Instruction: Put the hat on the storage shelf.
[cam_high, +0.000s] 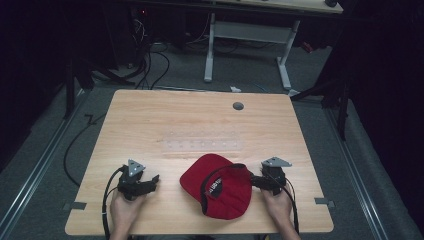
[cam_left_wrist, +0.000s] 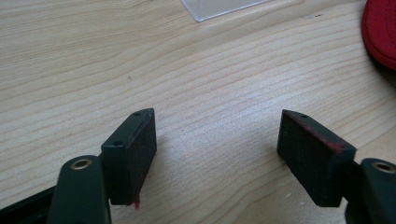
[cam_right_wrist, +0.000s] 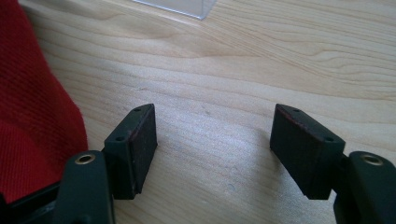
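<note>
A red cap (cam_high: 218, 186) lies upside down near the front of the wooden table (cam_high: 150, 120), its dark inner band facing up. My left gripper (cam_high: 153, 181) rests on the table left of the cap, open, with bare wood between its jaws (cam_left_wrist: 217, 140). The cap's edge (cam_left_wrist: 380, 32) shows at the far right of the left gripper view. My right gripper (cam_high: 255, 181) sits at the cap's right side, open and empty (cam_right_wrist: 212, 135), with the red fabric (cam_right_wrist: 32, 107) just beside its left finger (cam_right_wrist: 137, 140).
A clear plastic strip (cam_high: 202, 145) lies flat across the middle of the table, beyond the cap; its corner shows in both gripper views (cam_left_wrist: 219, 7) (cam_right_wrist: 180, 7). A grey cable port (cam_high: 238, 106) sits near the far edge. Another desk (cam_high: 250, 35) stands behind.
</note>
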